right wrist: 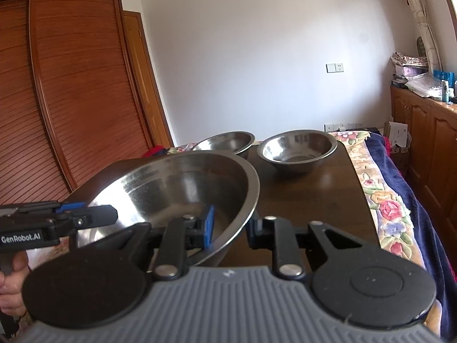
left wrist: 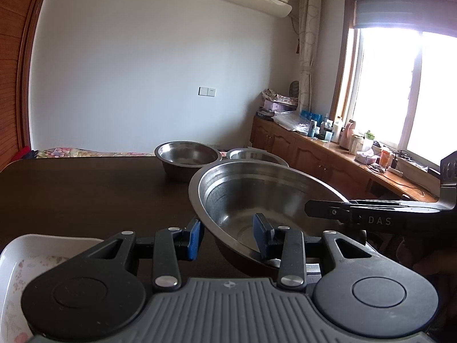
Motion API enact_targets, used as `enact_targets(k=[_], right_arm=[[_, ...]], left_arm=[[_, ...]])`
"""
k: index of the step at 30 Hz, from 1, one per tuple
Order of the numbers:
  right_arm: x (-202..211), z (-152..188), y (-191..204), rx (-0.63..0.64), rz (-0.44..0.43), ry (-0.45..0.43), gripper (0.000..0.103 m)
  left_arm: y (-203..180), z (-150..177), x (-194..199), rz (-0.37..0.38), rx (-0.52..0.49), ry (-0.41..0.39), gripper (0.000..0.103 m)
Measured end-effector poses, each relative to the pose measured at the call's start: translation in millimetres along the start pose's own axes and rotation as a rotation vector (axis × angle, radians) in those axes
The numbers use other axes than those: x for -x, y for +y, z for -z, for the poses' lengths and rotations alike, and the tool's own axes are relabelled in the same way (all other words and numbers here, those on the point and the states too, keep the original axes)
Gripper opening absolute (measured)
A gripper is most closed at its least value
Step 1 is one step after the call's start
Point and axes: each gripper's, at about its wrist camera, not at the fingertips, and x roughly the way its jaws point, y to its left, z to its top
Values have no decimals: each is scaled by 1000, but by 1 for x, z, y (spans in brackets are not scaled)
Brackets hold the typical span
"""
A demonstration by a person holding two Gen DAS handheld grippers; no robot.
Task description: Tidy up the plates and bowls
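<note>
Fingers of both grippers pinch large steel bowl (left wrist: 257, 194) rim (tilted, lifted).

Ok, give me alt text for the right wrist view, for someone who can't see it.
The right gripper grips the rim of a large steel bowl, jaws shut on it, while the left gripper reaches in at its far side. Two smaller steel bowls sit on the dark table beyond, near a wooden wardrobe.
</note>
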Motion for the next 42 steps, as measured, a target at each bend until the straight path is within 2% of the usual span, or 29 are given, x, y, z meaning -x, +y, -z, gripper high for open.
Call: enact_targets(k=[22, 42], right_arm=[[12, 27, 12, 15, 5, 25, 25], [9, 40, 16, 16, 10, 33, 25]], left_arm=[[-1, 27, 15, -30, -8, 26, 66], [-3, 26, -2, -44, 4, 51, 66]])
